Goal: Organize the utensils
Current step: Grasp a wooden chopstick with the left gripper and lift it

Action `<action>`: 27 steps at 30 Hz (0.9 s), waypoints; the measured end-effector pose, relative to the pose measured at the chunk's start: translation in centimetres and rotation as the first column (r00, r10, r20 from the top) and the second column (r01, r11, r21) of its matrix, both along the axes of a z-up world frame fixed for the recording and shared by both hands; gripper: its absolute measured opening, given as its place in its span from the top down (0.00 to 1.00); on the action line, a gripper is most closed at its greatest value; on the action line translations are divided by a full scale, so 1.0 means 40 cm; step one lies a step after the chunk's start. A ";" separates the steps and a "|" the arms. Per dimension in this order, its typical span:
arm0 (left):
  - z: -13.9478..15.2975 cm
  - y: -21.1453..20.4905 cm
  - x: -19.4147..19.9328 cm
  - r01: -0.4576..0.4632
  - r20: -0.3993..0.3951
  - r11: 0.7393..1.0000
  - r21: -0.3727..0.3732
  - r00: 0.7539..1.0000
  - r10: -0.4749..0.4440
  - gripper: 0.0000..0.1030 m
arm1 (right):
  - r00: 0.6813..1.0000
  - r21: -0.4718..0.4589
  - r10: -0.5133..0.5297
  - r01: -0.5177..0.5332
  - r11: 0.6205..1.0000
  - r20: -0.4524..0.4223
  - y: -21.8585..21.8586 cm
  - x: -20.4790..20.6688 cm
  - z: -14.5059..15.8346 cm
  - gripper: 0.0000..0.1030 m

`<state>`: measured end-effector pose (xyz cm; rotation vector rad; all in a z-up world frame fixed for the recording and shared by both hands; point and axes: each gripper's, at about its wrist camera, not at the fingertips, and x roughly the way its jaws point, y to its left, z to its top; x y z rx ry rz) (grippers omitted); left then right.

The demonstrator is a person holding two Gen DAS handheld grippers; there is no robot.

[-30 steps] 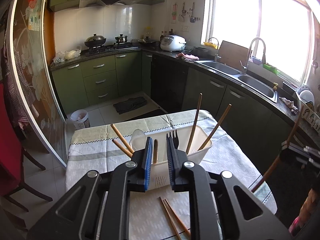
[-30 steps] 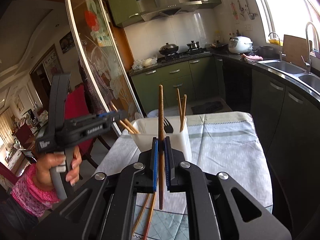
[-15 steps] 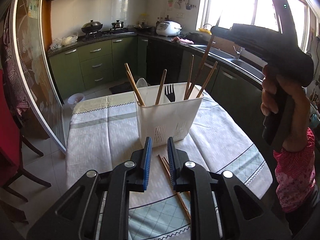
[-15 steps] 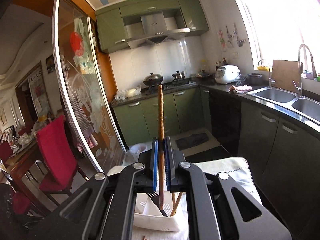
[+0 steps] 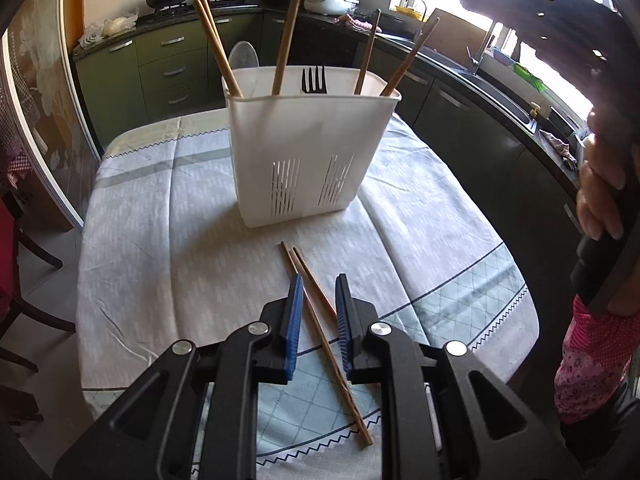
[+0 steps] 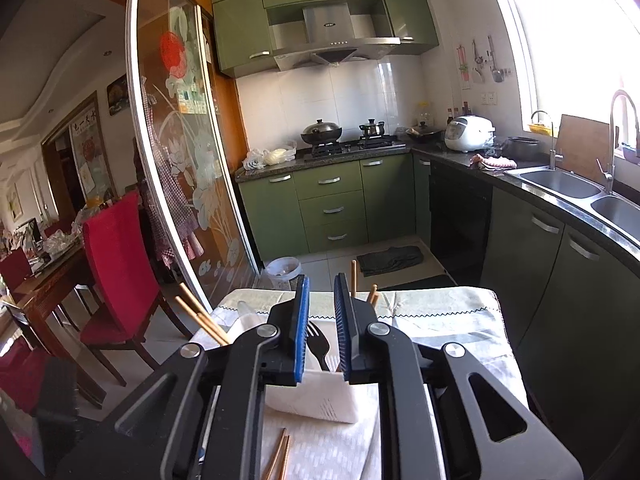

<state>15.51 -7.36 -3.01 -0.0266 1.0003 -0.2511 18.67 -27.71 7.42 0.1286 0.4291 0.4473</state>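
Observation:
A white slotted utensil basket stands on the clothed table and holds several wooden chopsticks, a black fork and a white spoon. Two loose chopsticks lie on the cloth in front of it. My left gripper hovers over them, jaws slightly apart, the sticks showing in the gap untouched. My right gripper is above the basket with its jaws opening and nothing between them. The fork shows below, and a chopstick stands just right of its fingers.
The table's front edge is near my left gripper. A hand holding the right gripper fills the right side. Red chairs and a glass sliding door stand left; green cabinets and a sink counter lie beyond.
My left gripper dropped and tilted down over the two loose chopsticks. My right gripper's jaws parted and let go of the upright chopstick, which now stands in the basket.

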 end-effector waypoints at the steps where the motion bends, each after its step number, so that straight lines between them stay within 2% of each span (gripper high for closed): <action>1: -0.016 -0.009 0.004 0.004 -0.016 1.000 0.004 1.000 -0.004 0.85 | 1.000 0.006 0.001 -0.001 1.000 -0.003 -0.018 -0.028 -0.009 0.80; 3: -0.054 -0.023 0.016 0.005 -0.061 1.000 0.005 0.998 -0.005 0.85 | 1.000 0.002 0.002 -0.002 1.000 -0.028 -0.051 -0.078 -0.038 0.79; 7: -0.141 -0.033 0.053 -0.020 -0.170 1.000 -0.016 0.985 0.017 0.85 | 0.995 0.051 -0.012 0.016 0.999 -0.095 -0.139 -0.161 -0.122 0.79; 12: -0.219 -0.032 0.095 -0.074 -0.259 0.997 -0.016 0.964 0.067 0.85 | 0.979 0.132 -0.033 0.060 0.989 -0.201 -0.241 -0.200 -0.217 0.78; 18: -0.235 -0.030 0.113 -0.115 -0.257 0.992 0.046 0.959 0.123 0.85 | 0.964 0.167 -0.040 0.086 0.982 -0.262 -0.292 -0.213 -0.276 0.76; 23: -0.240 -0.036 0.112 -0.113 -0.250 0.989 0.094 0.959 0.133 0.85 | 0.961 0.174 -0.010 0.061 0.983 -0.276 -0.275 -0.206 -0.281 0.76; 27: -0.240 -0.043 0.107 -0.099 -0.229 0.988 0.122 0.965 0.126 0.92 | 0.960 0.163 0.013 0.034 0.986 -0.280 -0.243 -0.201 -0.275 0.76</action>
